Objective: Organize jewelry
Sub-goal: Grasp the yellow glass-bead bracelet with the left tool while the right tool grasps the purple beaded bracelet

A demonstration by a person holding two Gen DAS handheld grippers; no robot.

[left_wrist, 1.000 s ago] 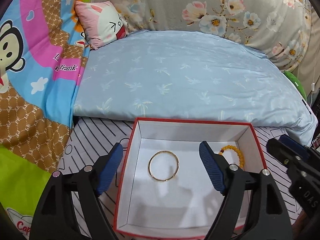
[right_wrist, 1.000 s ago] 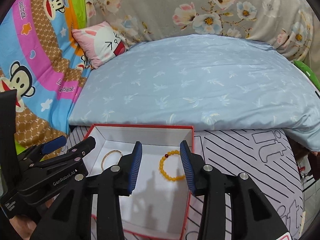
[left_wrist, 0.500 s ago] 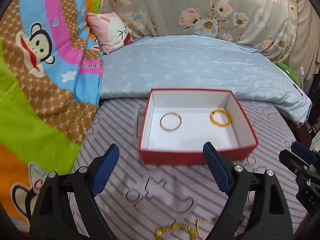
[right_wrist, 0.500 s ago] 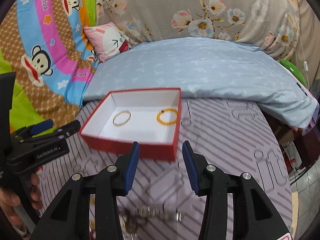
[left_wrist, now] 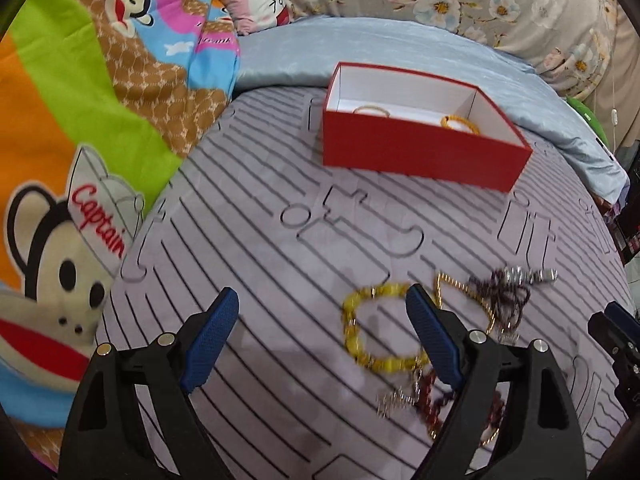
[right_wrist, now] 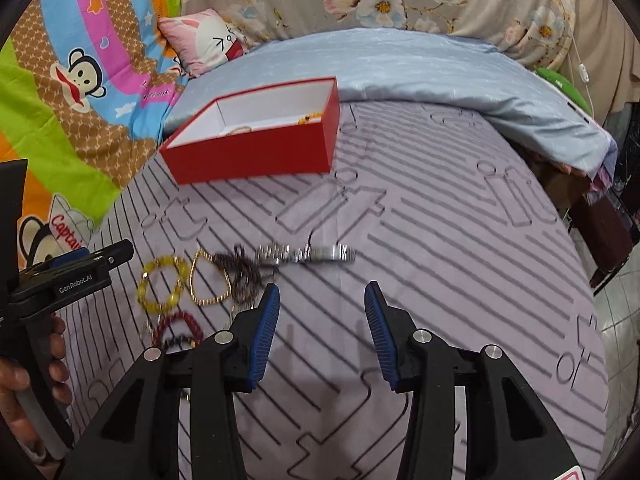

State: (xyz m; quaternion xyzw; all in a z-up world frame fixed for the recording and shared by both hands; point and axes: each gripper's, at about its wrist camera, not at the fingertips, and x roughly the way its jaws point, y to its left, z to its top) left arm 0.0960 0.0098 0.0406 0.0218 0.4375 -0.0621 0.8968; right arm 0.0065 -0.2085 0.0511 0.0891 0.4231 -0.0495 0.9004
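Observation:
A red box (left_wrist: 420, 152) with a white inside stands on the striped grey mat, also seen in the right wrist view (right_wrist: 256, 148). In it lie a thin gold bangle (left_wrist: 372, 109) and an orange bead bracelet (left_wrist: 460, 123). A pile of loose jewelry lies nearer: a yellow bead bracelet (left_wrist: 372, 332) (right_wrist: 162, 284), a gold chain bracelet (right_wrist: 210, 280), a dark bead string (right_wrist: 240, 276), a silver watch-like band (right_wrist: 308, 254) and a red bead bracelet (right_wrist: 178, 328). My left gripper (left_wrist: 320, 332) is open and empty above the yellow bracelet. My right gripper (right_wrist: 320, 320) is open and empty, right of the pile.
A pale blue pillow (right_wrist: 400, 68) lies behind the box. A bright cartoon monkey blanket (left_wrist: 80, 120) covers the left. A small pink cushion (right_wrist: 204, 40) sits at the back. The mat's right edge (right_wrist: 580, 280) drops off to the floor.
Both grippers have pulled back from the box toward the near side of the mat. The jewelry pile has come into view under them. Both stay open.

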